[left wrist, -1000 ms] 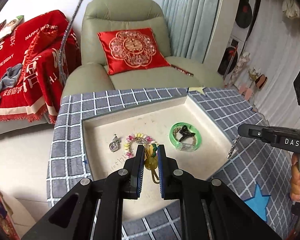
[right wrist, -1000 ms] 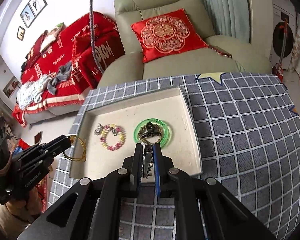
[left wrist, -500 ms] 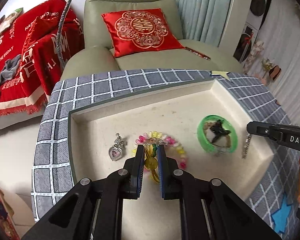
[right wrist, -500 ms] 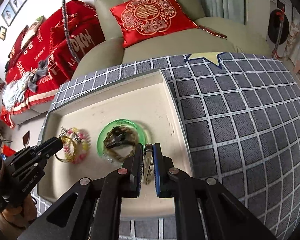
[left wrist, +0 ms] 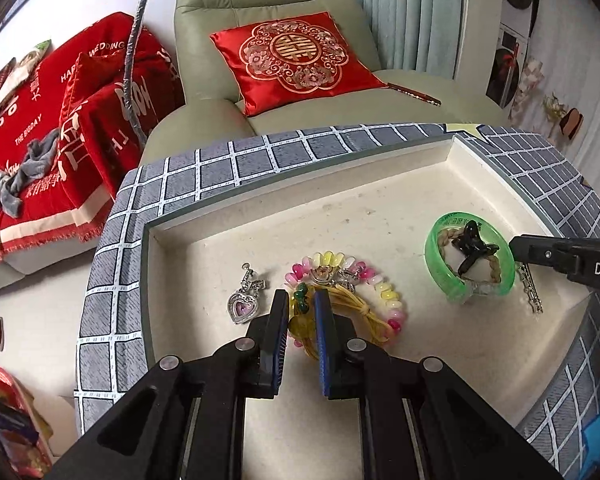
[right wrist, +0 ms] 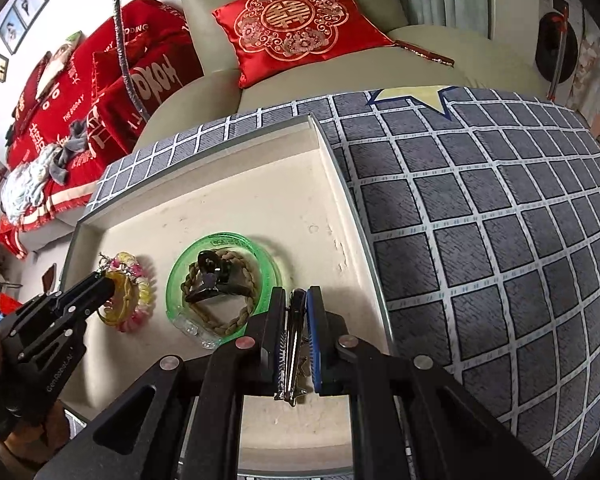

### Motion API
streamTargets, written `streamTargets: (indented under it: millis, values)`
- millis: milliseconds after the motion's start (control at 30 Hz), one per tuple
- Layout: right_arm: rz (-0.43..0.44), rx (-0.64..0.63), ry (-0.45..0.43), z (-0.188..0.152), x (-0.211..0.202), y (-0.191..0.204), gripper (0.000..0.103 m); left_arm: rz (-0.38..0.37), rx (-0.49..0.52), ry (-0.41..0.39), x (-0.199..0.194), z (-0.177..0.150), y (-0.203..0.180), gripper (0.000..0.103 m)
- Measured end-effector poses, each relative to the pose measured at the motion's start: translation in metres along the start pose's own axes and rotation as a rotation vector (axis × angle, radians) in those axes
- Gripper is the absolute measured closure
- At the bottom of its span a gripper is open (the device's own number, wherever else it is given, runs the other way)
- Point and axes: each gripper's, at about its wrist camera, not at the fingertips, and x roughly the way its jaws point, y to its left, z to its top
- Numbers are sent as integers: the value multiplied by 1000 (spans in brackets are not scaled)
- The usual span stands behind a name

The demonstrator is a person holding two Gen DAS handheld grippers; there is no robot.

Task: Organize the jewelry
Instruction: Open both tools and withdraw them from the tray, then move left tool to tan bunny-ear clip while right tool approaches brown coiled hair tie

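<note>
in the cream tray (left wrist: 380,208): a silver heart pendant (left wrist: 243,304), a pink-yellow bead bracelet (left wrist: 384,292) under a yellow cord bracelet (left wrist: 350,312), and a green bangle (left wrist: 444,276) ringing a black clip (left wrist: 472,246).

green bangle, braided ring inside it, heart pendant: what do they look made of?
Green bangle: translucent glossy plastic or resin, since light passes through the wall.
Braided ring: matte tan cord or fibre, with a visible plait.
Heart pendant: shiny silver-tone metal around a pink stone, probably glass or plastic.

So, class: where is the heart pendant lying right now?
In the left wrist view, the heart pendant lies on the tray floor, just left of the bead bracelet and the left gripper.
</note>
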Motion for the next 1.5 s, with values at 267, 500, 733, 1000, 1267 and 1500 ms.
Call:
streamTargets:
  millis: [267,500,733,1000,1267,1500]
  values:
    - [88,36,-71,-4,-23,6,41,13,15,-9,-6,-1,-3,75]
    - [104,51,-116,-22,-51,13,41,12,6,-31,-15,3,-3,75]
    - [114,81,-135,-40,-70,6,41,12,-6,-58,-24,6,-1,75]
    - [137,93,-145,-58,-86,7,41,39,-46,-103,-34,10,5,0]
    - [145,59,-141,-79,-98,16,39,22,-32,-151,-53,9,3,0]
    - [147,-4,-185,-106,-114,32,0,1,-23,-156,-76,-7,0,0]
